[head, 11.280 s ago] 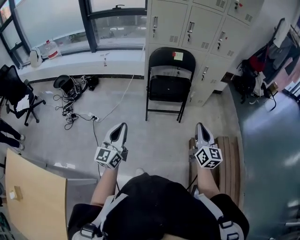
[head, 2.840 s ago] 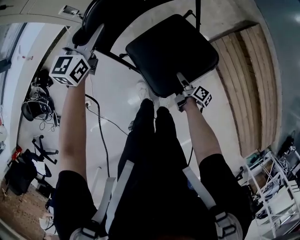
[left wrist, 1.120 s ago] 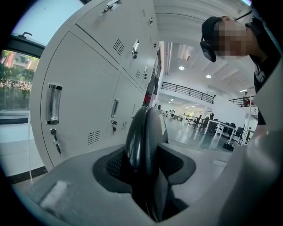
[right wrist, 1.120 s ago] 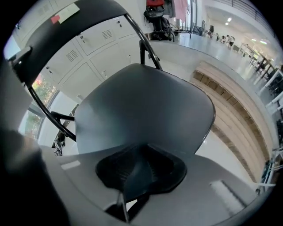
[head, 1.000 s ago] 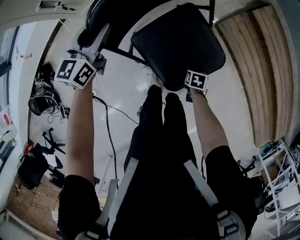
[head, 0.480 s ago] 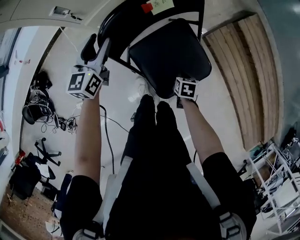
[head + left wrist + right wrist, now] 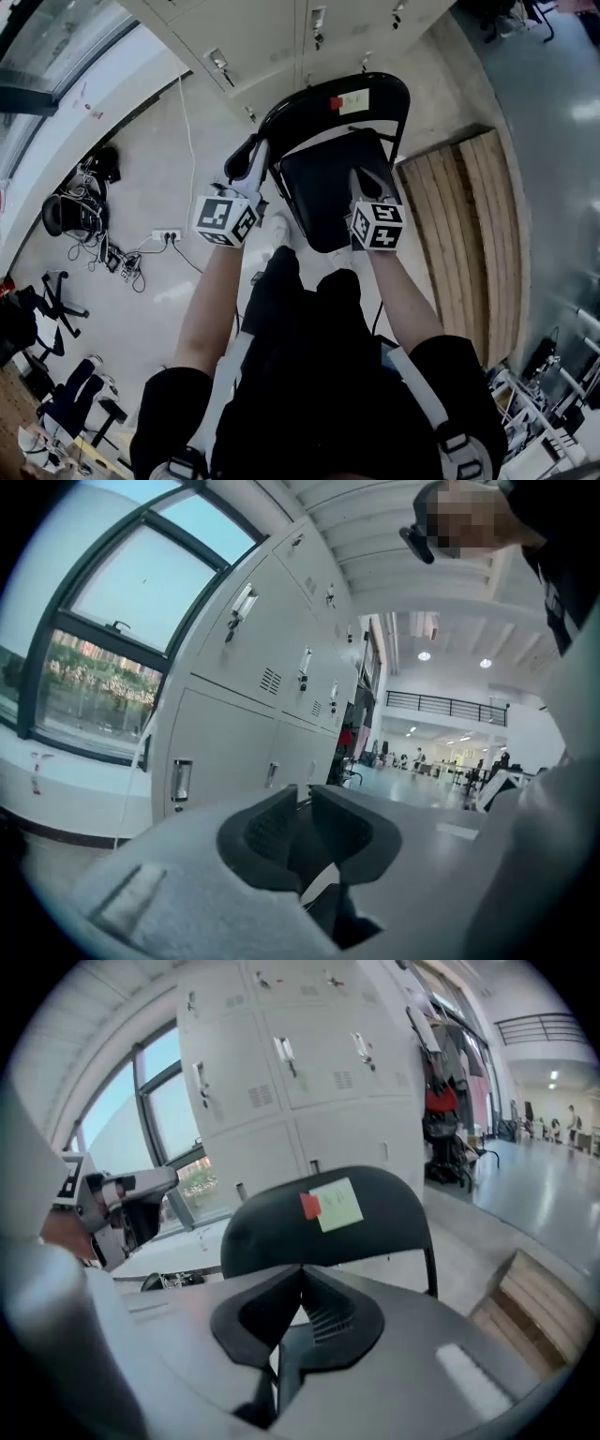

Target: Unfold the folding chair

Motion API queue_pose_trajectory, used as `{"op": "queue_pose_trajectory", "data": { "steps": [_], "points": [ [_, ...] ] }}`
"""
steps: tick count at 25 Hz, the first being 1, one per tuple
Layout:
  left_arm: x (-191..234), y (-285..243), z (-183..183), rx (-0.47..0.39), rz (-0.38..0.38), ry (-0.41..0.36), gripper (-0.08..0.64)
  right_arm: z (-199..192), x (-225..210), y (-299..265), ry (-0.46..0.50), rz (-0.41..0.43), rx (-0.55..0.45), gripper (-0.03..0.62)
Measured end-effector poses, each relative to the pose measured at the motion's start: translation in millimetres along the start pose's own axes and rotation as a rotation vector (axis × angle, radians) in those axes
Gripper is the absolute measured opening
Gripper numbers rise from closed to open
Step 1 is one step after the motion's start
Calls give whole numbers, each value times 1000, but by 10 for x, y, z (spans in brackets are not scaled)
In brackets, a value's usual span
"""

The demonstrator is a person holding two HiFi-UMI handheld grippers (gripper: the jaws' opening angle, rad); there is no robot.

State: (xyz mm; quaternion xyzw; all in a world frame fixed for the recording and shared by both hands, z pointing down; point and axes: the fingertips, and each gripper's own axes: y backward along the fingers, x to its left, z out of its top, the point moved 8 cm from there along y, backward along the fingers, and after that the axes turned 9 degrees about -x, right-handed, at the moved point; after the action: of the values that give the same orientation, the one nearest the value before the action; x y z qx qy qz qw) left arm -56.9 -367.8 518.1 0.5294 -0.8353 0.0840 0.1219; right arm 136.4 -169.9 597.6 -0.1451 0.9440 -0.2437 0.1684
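The black folding chair [image 7: 330, 178] stands unfolded in front of the lockers, seat down. Its backrest [image 7: 281, 1232] carries a red and a yellow sticky note [image 7: 339, 1206]. My left gripper [image 7: 251, 152] hangs beside the left end of the backrest. Its jaws [image 7: 302, 794] are closing, with a narrow gap and nothing between them, and they point at the lockers. My right gripper [image 7: 358, 178] hovers over the seat. It [image 7: 302, 1274] is shut on nothing and faces the backrest. The right gripper view also catches the left gripper [image 7: 131, 1206] at its left edge.
Grey lockers [image 7: 281, 37] stand right behind the chair. A low wooden platform [image 7: 469, 216] lies to the right. A power strip with cables [image 7: 141, 251] and black office chairs [image 7: 37, 300] lie at the left by the window wall. My legs and a shoe [image 7: 277, 227] are just before the seat.
Both grippers have come up off the chair: the right has left the seat's front edge, the left has left the backrest's side. The head view has tilted up toward the lockers.
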Motion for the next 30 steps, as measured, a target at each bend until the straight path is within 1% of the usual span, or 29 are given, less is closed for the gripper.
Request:
{"op": "queue_pose_trajectory", "data": {
  "steps": [1, 2, 5, 8, 11, 12, 14, 17, 22, 24, 27, 30],
  "points": [
    [-75, 55, 50, 1, 23, -26, 19, 134, 34, 11, 27, 33, -25, 6],
    [-159, 113, 100, -2, 42, -47, 0, 258, 69, 32, 51, 68, -47, 5],
    [-405, 304, 222, -47, 90, -70, -2, 546, 183, 153, 107, 170, -104, 5],
    [-633, 561, 246, -96, 162, -61, -2, 661, 259, 356, 151, 258, -146, 5],
    [-850, 836, 316, -164, 226, -57, -2, 780, 274, 560, 207, 339, -193, 5],
    [-918, 932, 350, -187, 248, -62, -2, 828, 281, 618, 219, 366, -211, 5],
    [-1071, 1140, 412, -223, 297, -75, -2, 910, 294, 745, 209, 409, -241, 5],
    [-1361, 1403, 535, -250, 350, -95, -2, 1035, 311, 993, 191, 454, -278, 5],
    [-1742, 1833, 781, -318, 414, -135, -2, 1233, 378, 1387, 226, 531, -358, 5],
    [-1855, 2005, 843, -344, 434, -148, -2, 1245, 372, 1504, 227, 543, -377, 5],
    [-2002, 2293, 899, -370, 454, -159, -2, 1202, 378, 1684, 189, 537, -390, 5],
    [-2106, 2587, 960, -401, 475, -162, -2, 1193, 481, 1882, 176, 549, -413, 5]
  ]
}}
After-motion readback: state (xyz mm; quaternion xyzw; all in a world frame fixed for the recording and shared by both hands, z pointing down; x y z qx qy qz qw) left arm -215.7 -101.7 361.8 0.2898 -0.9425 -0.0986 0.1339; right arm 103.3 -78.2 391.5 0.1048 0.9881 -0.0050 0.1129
